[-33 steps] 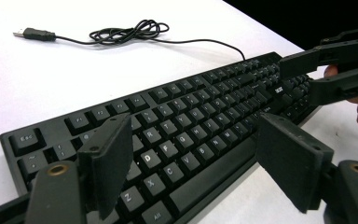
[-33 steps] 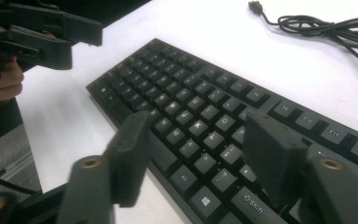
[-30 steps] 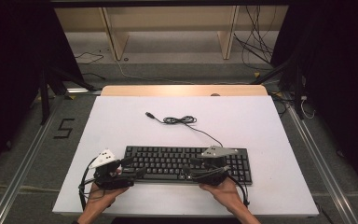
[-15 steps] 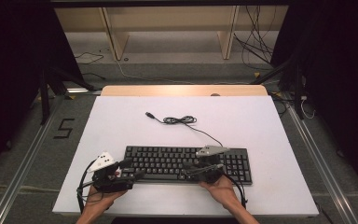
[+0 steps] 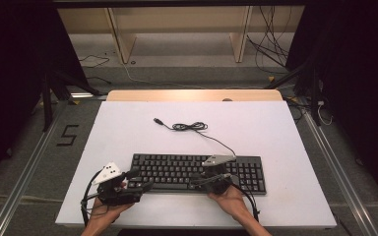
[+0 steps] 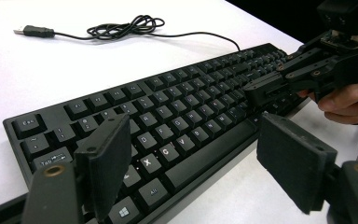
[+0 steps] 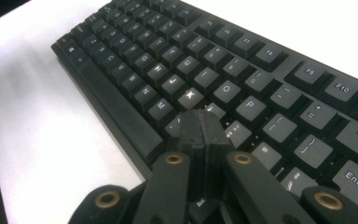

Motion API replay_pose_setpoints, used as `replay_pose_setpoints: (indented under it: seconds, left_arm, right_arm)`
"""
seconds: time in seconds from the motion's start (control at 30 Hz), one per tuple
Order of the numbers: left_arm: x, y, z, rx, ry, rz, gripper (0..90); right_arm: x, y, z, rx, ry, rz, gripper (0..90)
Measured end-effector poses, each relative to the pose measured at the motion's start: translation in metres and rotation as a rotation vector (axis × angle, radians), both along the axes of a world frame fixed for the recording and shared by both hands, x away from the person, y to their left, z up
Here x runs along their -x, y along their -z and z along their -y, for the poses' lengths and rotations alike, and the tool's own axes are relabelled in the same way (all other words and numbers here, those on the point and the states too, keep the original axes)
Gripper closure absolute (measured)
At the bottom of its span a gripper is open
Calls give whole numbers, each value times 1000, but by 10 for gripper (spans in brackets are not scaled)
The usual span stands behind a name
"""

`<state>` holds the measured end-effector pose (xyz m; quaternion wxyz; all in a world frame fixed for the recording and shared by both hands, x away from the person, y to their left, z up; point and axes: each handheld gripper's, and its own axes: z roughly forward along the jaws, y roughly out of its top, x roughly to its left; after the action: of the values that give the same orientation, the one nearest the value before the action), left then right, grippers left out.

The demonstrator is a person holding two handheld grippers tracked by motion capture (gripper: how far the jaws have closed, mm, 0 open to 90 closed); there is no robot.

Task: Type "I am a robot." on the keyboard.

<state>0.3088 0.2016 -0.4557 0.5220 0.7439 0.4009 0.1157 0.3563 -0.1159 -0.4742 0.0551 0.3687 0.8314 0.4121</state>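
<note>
L gripper point(image 6: 193, 172): jaws wide apart, nothing between them but air; in the left gripper view they rise from the bottom corners of the frame, one pad over the lower-left keys, the other off the front edge over bare table. In the high view L gripper point(image 5: 145, 187) sits lower left of frame, at the left front corner of the keyboard point(image 5: 197, 169), held by the left hand point(image 5: 103, 214).

R gripper point(image 7: 203, 126): jaws pressed together, nothing clamped; in the right gripper view the joined tips sit bottom centre of frame, down at the keys in the lower row near the K/L area — touching or just above, can't tell. In the high view R gripper point(image 5: 194, 183) is lower centre-right, tips pointing left over the kbd's front rows, right hand point(image 5: 231, 199) behind it. Same gripper shows at upper right of the left gripper view, tips low over the keys.

Keyboard: black, full size, flat on the white table point(image 5: 285, 147), lower centre of the high view, long side parallel w/ the table's near edge. Its cable point(image 5: 192, 127) runs from the back edge up to a loose tangle at mid-frame, ending in a USB plug point(image 5: 158, 121) lying free on the table, upper left of the tangle.
</note>
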Motion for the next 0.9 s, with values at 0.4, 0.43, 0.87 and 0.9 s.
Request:
replay_pose_setpoints:
  seconds: [0.4,0.43,0.87,0.9]
  left_arm:
    - [1,1,0,-1,1,2,253]
    - [1,1,0,-1,2,2,253]
    - [1,2,-1,-5,-4,4,253]
    - [0,2,-1,-5,-5,3,253]
  right_arm:
    - [0,4,-2,21,-5,-7,900]
    - [0,5,-3,33,-4,-10,900]
    - [2,6,-5,41,8,1,900]
    - [2,6,-4,33,7,-3,900]
